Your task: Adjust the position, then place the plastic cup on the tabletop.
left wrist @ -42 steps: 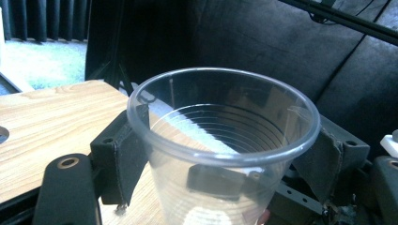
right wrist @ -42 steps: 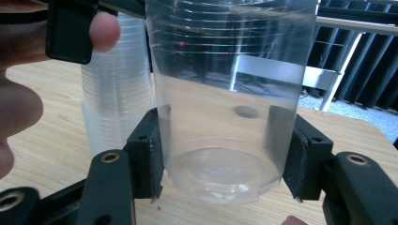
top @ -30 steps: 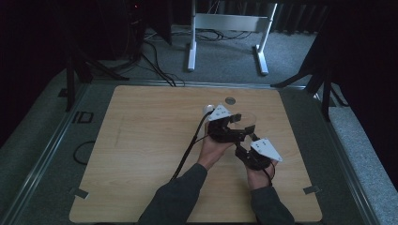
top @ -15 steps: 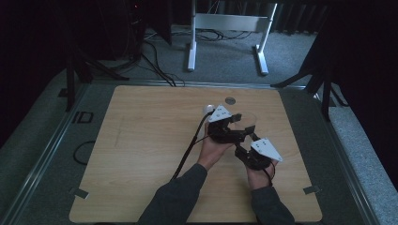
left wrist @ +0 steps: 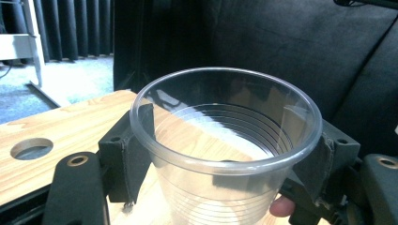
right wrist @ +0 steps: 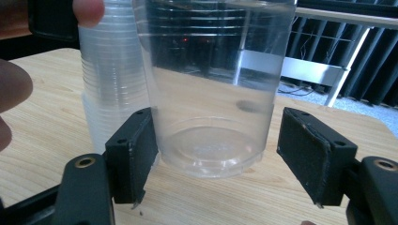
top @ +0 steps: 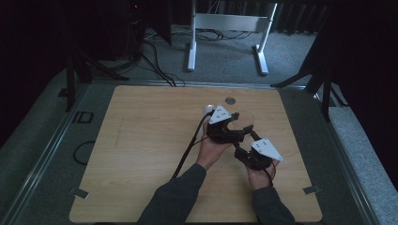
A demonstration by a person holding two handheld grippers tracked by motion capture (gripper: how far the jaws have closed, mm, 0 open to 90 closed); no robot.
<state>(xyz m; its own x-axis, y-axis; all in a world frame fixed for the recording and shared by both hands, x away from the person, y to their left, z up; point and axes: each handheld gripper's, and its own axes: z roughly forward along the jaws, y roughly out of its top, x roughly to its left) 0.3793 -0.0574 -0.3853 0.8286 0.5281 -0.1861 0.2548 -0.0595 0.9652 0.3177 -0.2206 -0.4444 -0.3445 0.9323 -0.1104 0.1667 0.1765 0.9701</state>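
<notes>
Right now the left gripper [left wrist: 225,159] pinches a clear cup [left wrist: 225,140] just below its rim, upright, mouth up, jaws having just closed in. The right gripper [right wrist: 213,159] straddles that cup's base, left pad touching, right pad apart. One cup is held; one stack of cups [right wrist: 110,93] stands just behind on the table [top: 141,154].

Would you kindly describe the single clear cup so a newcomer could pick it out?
On the wooden table, look right of centre, where both hands meet. The clear cup stands alone between the left gripper pads, beside a stack of cups; it is single, not nested.
</notes>
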